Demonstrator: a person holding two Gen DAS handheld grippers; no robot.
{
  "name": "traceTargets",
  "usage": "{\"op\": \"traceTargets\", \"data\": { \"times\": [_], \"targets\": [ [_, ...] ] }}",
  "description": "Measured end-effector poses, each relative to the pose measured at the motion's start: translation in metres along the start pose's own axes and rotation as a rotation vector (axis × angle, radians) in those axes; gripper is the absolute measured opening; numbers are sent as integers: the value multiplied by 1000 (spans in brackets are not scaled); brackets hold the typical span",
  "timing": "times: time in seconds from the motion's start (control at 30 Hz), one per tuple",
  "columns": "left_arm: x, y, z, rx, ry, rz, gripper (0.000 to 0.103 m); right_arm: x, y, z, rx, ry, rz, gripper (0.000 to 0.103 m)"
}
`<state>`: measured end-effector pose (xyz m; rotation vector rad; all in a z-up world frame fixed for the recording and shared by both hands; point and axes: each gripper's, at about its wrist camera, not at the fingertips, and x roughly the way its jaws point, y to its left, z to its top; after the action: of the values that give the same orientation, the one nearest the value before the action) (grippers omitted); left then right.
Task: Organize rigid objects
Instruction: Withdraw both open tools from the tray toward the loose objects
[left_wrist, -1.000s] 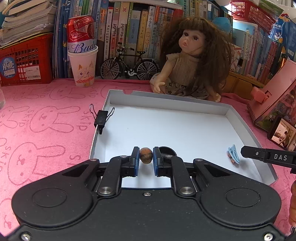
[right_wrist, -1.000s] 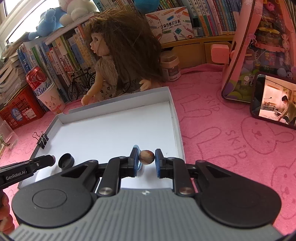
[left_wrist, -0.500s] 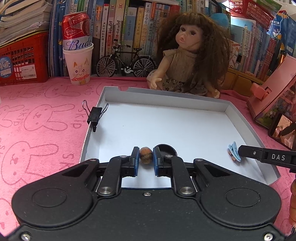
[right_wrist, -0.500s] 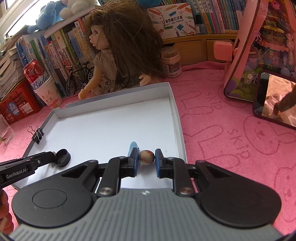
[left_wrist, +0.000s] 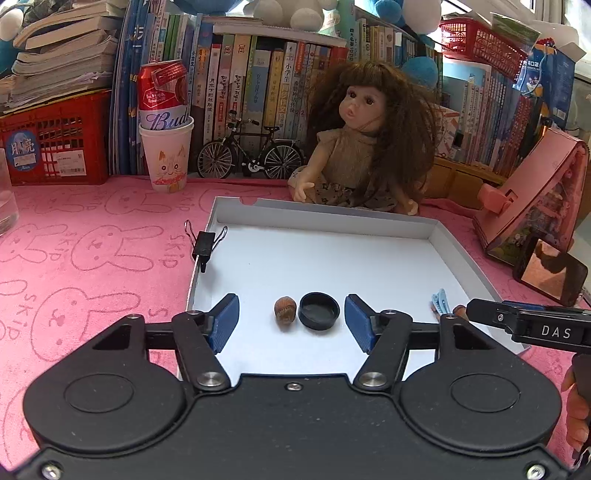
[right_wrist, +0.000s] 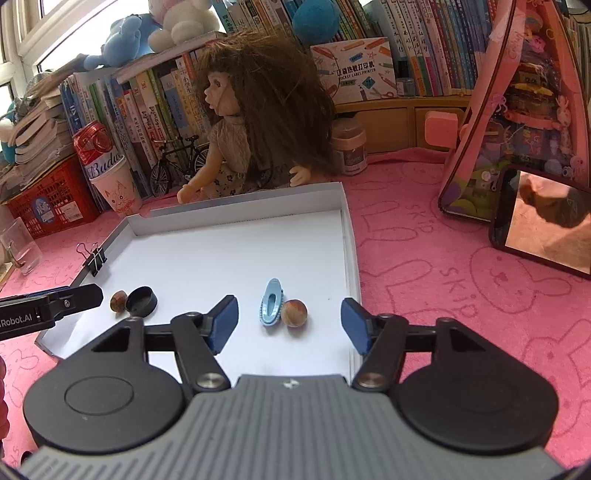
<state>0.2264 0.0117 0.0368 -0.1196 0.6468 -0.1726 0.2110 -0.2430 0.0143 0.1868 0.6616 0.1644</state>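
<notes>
A shallow white tray (left_wrist: 458, 254) (right_wrist: 347, 236) lies on the pink cloth. My left gripper (left_wrist: 291, 319) is open; a brown nut (left_wrist: 285, 311) and a black cap (left_wrist: 318, 311) lie on the tray floor between its fingers. My right gripper (right_wrist: 289, 321) is open; a second nut (right_wrist: 294, 313) and a blue hair clip (right_wrist: 272, 302) lie between its fingers. The first nut (right_wrist: 118, 301) and the cap (right_wrist: 141, 301) also show in the right wrist view. A black binder clip (left_wrist: 204, 244) (right_wrist: 94, 259) sits on the tray's left wall.
A doll (left_wrist: 364, 144) sits behind the tray, with a toy bicycle (left_wrist: 251, 151), a paper cup holding a can (left_wrist: 166, 155) and books behind. A pink toy house (left_wrist: 535, 206) and a phone (right_wrist: 543, 218) stand to the right. A red basket (left_wrist: 51, 144) stands far left.
Both grippers have opened and let go of their nuts, which now lie on the tray floor. Both have drawn back a little.
</notes>
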Motion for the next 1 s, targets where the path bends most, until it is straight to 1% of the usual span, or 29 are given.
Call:
{"op": "traceTargets", "data": {
  "times": [0.07, 0.13, 0.17, 0.3, 0.43, 0.53, 0.67, 1.0],
  "targets": [
    [-9, -1, -4, 4, -7, -12, 72, -8, 1, -3, -4, -13, 15, 84],
    [-19, -4, -9, 18, -20, -20, 78, -16, 1, -7, -10, -27, 26, 87],
    [-24, -5, -12, 28, -28, -22, 79, -20, 2, -9, -16, -35, 29, 89],
    [-44, -10, -24, 70, -50, -24, 81, -34, 4, -17, -36, -55, 43, 92],
    [-64, -12, -36, 92, -80, -33, 83, -47, 7, -26, -58, -71, 49, 95],
    [-78, -11, -45, 97, -98, -44, 85, -57, 9, -33, -77, -89, 51, 99],
    [-92, -9, -57, 92, -100, -58, 85, -68, 14, -45, -105, -100, 63, 102],
    [-116, -8, -86, 124, -114, -49, 86, -91, 27, -73, -187, -131, 64, 103]
  ]
}}
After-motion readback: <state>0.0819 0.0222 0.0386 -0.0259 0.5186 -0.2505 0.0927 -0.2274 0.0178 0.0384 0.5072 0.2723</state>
